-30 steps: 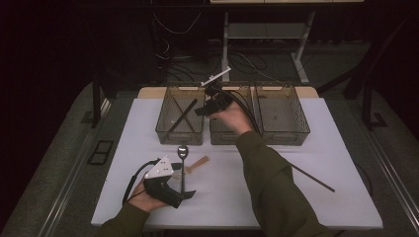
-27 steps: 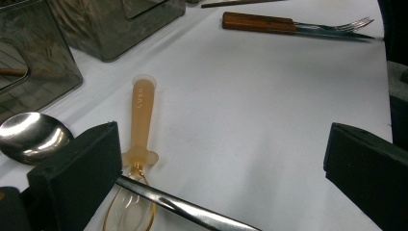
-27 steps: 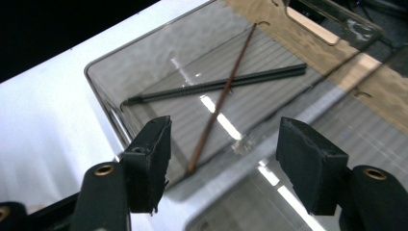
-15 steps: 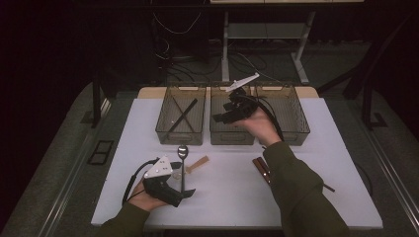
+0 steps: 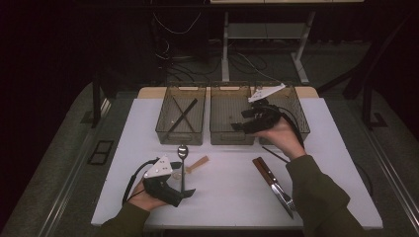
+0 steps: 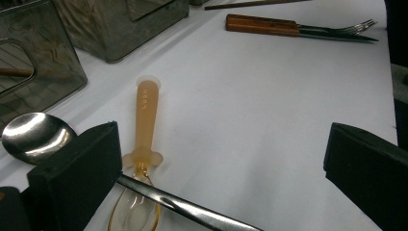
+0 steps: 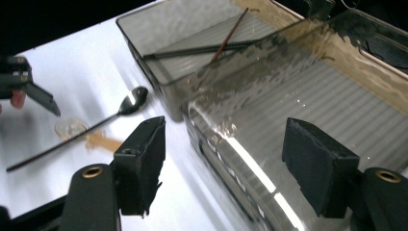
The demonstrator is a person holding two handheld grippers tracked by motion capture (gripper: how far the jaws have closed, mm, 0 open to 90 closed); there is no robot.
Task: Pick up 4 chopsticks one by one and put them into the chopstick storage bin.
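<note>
- The left gripper (image 5: 184, 193) is resting low on the white table (image 5: 232, 197) near its front edge, jaws spread wide in the left gripper view, gripping nothing.
- A metal spoon (image 6: 36, 137) is lying between those jaws; its dark handle is running under the left jaw and looks to be touching that pad, though the contact is hard to judge. Its bowl is pointing toward the bins.
- An amber plastic spoon (image 6: 144, 125) is lying just beside the metal spoon, with the metal handle crossing over its clear bowl.
- The right gripper (image 5: 238, 124) is hovering over the front of the middle bin (image 5: 232, 133) of 3 clear bins. Its jaws have just been opening and are standing apart with nothing between them.
- In the left bin (image 7: 159, 43), 2 thin sticks are lying crossed.
- A wooden-handled knife and fork (image 5: 273, 180) are lying together on the table near the right forearm, well apart from the spoons.
</note>
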